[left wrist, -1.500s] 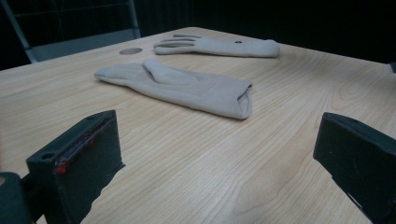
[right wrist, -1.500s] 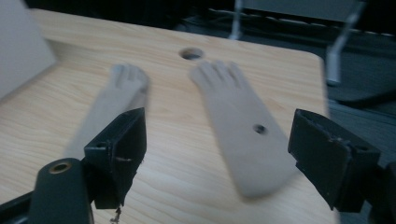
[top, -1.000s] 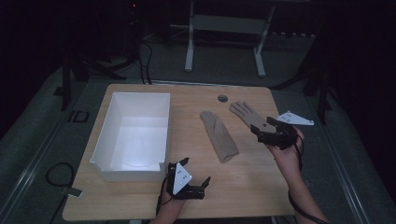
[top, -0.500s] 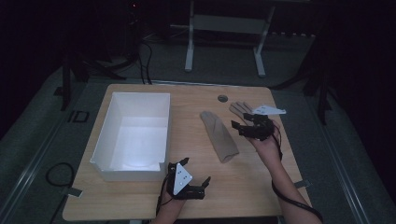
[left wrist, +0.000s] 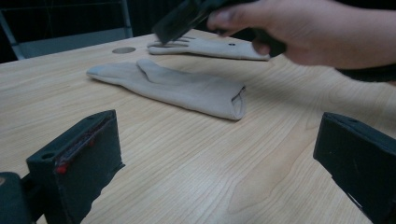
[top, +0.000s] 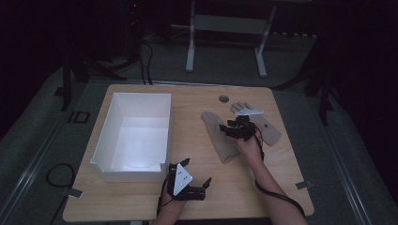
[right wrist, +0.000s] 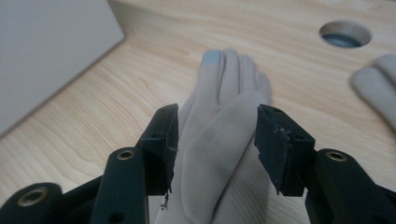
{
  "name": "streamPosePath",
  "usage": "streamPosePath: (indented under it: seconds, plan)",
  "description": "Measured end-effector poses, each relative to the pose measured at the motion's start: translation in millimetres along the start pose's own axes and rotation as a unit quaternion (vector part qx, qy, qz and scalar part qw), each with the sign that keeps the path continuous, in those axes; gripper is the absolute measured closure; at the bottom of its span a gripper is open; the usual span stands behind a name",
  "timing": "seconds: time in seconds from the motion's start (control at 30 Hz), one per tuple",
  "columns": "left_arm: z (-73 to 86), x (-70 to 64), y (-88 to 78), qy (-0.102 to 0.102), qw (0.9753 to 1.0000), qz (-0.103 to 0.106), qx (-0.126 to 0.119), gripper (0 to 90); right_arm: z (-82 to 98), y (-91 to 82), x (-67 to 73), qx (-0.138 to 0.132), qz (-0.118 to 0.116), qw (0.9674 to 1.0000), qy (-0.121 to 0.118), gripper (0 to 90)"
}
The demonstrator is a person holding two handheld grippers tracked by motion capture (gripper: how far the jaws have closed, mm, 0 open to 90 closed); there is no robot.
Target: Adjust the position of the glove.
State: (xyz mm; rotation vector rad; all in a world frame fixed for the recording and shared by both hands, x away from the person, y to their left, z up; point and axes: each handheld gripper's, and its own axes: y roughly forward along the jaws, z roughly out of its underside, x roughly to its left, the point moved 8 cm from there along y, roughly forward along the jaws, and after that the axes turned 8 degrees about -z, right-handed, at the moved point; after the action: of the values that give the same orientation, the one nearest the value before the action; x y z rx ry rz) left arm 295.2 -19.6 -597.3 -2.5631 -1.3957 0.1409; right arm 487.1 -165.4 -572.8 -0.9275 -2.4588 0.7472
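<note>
Dim room, pale wooden table (top: 197, 197); right gripper (right wrist: 217, 135) closing, half-open astride soft, limp glove (right wrist: 219, 154); best pinched mid-palm.

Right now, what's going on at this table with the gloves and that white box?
A person works with a gripper in each hand. The right gripper is low over the nearer beige glove, its jaws either side of the glove and just closing in, with no firm pinch visible. The left gripper rests open near the table's front edge. A second glove lies beside the first; the white box sits left.
</note>
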Motion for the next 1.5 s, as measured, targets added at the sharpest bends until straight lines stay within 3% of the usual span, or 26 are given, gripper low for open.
streamPosePath:
  seconds: [0.27,0.3,0.43,0.6,0.77,0.9,0.93,1.0,1.27,1.3,1.5]
  plan:
    - [0.0,0.1,0.1,-0.001,1.0000,0.001,0.001,1.1,21.2,23.5,-5.4,0.039,0.018,0.9991,0.004,49.6]
    - [-0.1,0.5,0.5,-0.004,1.0000,0.001,0.001,1.1,30.5,31.1,-8.2,0.058,0.022,0.9980,-0.005,50.9]
    - [-0.1,0.7,0.9,-0.004,1.0000,0.001,0.002,1.1,33.2,32.2,-5.4,0.059,0.042,0.9960,-0.052,52.8]
    - [-0.2,1.2,1.3,-0.007,1.0000,0.001,0.002,1.1,32.3,33.0,-5.4,0.057,0.047,0.9963,-0.043,61.2]
    - [0.0,1.8,1.3,-0.011,0.9999,0.002,0.004,1.1,33.8,33.3,-3.6,0.031,0.037,0.9985,-0.024,76.0]
    - [-0.1,1.5,1.4,-0.009,1.0000,0.000,0.003,1.1,34.2,33.3,-2.9,0.023,0.038,0.9989,-0.013,78.1]
    - [-0.1,1.5,1.5,-0.010,0.9999,0.000,0.003,1.1,32.9,31.6,-2.1,0.014,0.042,0.9990,0.008,79.5]
    - [0.0,1.8,1.5,-0.011,0.9999,0.000,0.004,1.1,30.3,28.8,0.6,0.007,0.041,0.9989,0.024,80.1]
    - [0.0,3.4,2.0,-0.015,0.9999,-0.004,0.006,1.1,6.1,0.4,21.0,-0.034,0.046,0.9975,0.042,80.5]
    - [0.0,3.9,1.8,-0.016,0.9998,-0.006,0.005,1.1,-1.2,-14.5,27.2,-0.052,0.057,0.9958,0.050,80.7]
    - [-0.1,3.4,1.7,-0.016,0.9999,-0.002,0.005,1.1,-10.2,-50.4,42.7,-0.077,0.081,0.9923,0.054,80.8]
